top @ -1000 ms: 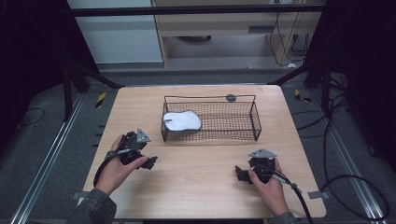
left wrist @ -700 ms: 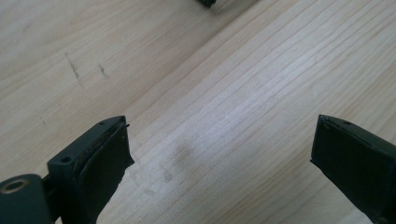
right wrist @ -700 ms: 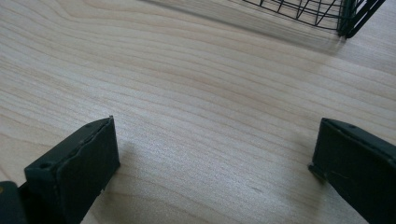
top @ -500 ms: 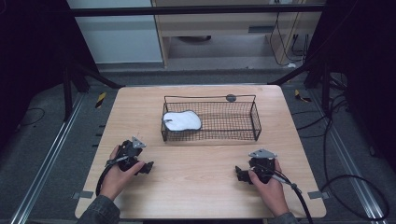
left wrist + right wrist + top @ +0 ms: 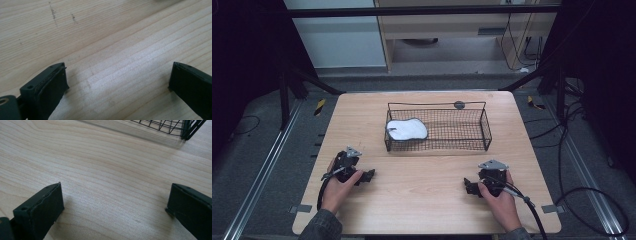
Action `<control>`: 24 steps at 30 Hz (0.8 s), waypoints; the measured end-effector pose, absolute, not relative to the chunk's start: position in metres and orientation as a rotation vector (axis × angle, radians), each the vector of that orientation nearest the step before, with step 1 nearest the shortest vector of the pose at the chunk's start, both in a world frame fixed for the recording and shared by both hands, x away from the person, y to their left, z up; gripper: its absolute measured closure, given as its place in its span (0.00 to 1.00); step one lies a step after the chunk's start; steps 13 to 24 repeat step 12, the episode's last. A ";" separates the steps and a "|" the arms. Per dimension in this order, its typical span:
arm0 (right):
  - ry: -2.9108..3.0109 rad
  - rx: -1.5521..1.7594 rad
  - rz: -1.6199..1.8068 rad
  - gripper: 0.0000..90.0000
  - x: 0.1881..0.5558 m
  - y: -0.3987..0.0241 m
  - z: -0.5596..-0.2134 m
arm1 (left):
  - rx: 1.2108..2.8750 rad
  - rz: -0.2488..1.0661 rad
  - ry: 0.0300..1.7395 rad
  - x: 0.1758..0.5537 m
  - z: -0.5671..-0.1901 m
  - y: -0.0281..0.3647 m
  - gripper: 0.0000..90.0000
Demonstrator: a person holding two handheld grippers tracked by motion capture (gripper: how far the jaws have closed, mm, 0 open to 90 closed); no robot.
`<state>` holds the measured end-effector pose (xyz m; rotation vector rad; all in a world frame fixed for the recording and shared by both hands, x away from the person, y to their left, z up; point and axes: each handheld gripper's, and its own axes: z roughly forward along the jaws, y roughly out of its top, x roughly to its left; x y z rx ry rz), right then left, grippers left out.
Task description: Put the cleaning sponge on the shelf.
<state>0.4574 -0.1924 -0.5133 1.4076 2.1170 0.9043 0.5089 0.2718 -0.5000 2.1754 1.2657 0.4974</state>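
Note:
A black wire basket (image 5: pixel 484 131) stands on the far middle of the wooden table (image 5: pixel 422 200), with a white folded cloth (image 5: pixel 407 129) lying in its left end. My left gripper (image 5: pixel 371 175) rests low on the table near the front left, jaws wide apart over bare wood (image 5: pixel 117 75). My right gripper (image 5: pixel 467 186) rests near the front right, also open, with nothing between its jaws (image 5: pixel 115 202). A corner of the basket (image 5: pixel 185 130) shows at the top right of the right gripper view.
A small dark round thing (image 5: pixel 459 104) lies on the table just behind the basket. The table's front edge runs close under both hands. Cables (image 5: pixel 582 200) trail on the floor to the right, and metal rails (image 5: pixel 267 170) run along the left.
The left hand and its gripper have drawn back toward the front edge and settled lower on the table. The right gripper has stayed put.

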 end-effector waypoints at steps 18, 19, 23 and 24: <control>2.118 1.407 0.901 0.01 0.457 -0.192 -0.513 | 2.083 0.535 1.225 0.505 -0.509 0.275 0.00; 2.118 1.407 0.901 0.01 0.457 -0.192 -0.513 | 2.083 0.535 1.225 0.505 -0.509 0.275 0.00; 2.118 1.407 0.901 0.01 0.457 -0.192 -0.513 | 2.083 0.535 1.225 0.505 -0.509 0.275 0.00; 2.118 1.407 0.901 0.01 0.457 -0.192 -0.513 | 2.083 0.535 1.225 0.505 -0.509 0.275 0.00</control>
